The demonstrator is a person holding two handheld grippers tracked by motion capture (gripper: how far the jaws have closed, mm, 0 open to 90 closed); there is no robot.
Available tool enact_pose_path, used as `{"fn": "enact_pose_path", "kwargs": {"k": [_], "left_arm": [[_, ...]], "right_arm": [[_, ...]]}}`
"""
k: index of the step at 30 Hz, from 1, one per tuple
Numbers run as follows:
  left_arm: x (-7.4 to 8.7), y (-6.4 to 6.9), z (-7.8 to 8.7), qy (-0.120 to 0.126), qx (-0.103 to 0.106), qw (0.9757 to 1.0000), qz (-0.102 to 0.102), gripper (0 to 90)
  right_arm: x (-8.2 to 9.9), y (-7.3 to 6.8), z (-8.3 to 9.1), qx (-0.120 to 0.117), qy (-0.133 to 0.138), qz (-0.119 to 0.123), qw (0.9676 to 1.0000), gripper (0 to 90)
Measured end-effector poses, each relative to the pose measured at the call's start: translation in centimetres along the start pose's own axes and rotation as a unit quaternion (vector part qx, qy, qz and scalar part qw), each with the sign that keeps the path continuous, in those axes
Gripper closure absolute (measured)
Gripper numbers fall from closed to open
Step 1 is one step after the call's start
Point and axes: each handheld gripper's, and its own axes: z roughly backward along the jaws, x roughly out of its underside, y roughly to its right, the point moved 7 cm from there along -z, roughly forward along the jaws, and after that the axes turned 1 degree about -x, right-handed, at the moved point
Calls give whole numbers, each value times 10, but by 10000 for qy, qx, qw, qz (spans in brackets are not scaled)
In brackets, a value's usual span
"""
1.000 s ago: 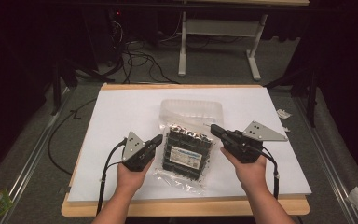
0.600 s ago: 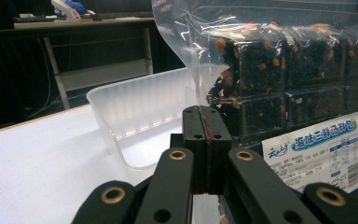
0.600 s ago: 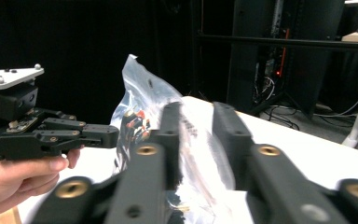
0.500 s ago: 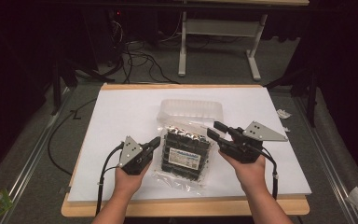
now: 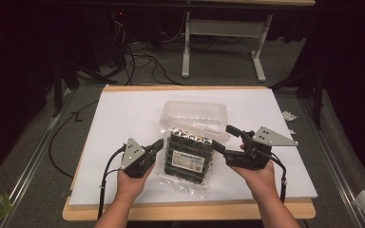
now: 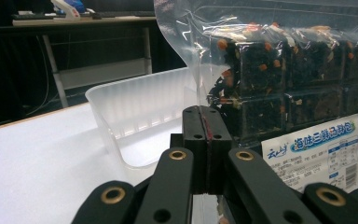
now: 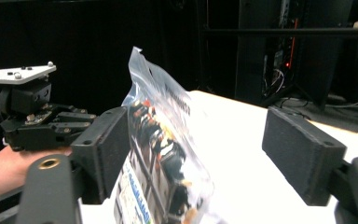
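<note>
Fingers of the left gripper [image 5: 158,145] are clamped on the clear edge of the snack bag [image 5: 188,154], at its 9 o'clock side — likely to anchor it. Bag sits mid-table on the white sheet [image 5: 114,123], an empty clear tray [image 5: 196,111] at its 12 o'clock. Right gripper [image 5: 225,139], at 3 o'clock, has just been opening; pads wide, bag edge between them, unpressed — probably regripping.

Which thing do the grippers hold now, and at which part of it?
The left gripper pinches the clear side edge of the snack bag. The right gripper has just opened; the bag stands between its jaws, not clamped.
</note>
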Motion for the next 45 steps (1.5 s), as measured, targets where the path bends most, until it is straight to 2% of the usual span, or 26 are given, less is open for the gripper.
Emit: {"fn": "enact_pose_path", "kwargs": {"k": [6, 10, 17, 22, 23, 27, 33, 36, 38, 41, 45], "left_arm": [[0, 0, 1, -20, 5, 10000, -15, 900], [0, 0, 1, -35, 18, 10000, -30, 900], [-1, 1, 2, -30, 9, 10000, -46, 900], [-2, 2, 4, -40, 10, 10000, -76, 900], [-2, 2, 4, -35, 14, 10000, -76, 900], [-2, 2, 5, -37, 22, 9999, -98, 900], [-2, 2, 4, -30, 29, 10000, -53, 900], [-2, 2, 4, -81, -2, 10000, -53, 900], [-1, 0, 3, -138, 15, 9999, -14, 899], [-1, -1, 3, -181, 5, 9998, 16, 883], [3, -2, 2, -356, 2, 9994, 21, 789]], "right_arm": [[17, 4, 3, -50, -158, -165, 9997, 189], [31, 2, 2, -167, -248, -234, 9993, 180], [60, -1, -15, -275, -644, -356, 9969, 207], [74, -8, -28, -229, -851, -251, 9958, 292], [78, -10, -32, -236, -889, -235, 9955, 334], [83, -13, -37, -300, -953, -225, 9947, 401], [85, -20, -43, -656, -980, -178, 9929, 572], [85, -20, -43, -873, -1042, -372, 9900, 655], [85, -23, -42, -1143, -1044, -438, 9870, 700], [84, -28, -40, -1302, -1012, -382, 9856, 735], [82, -31, -38, -1325, -994, -385, 9854, 745]]}}
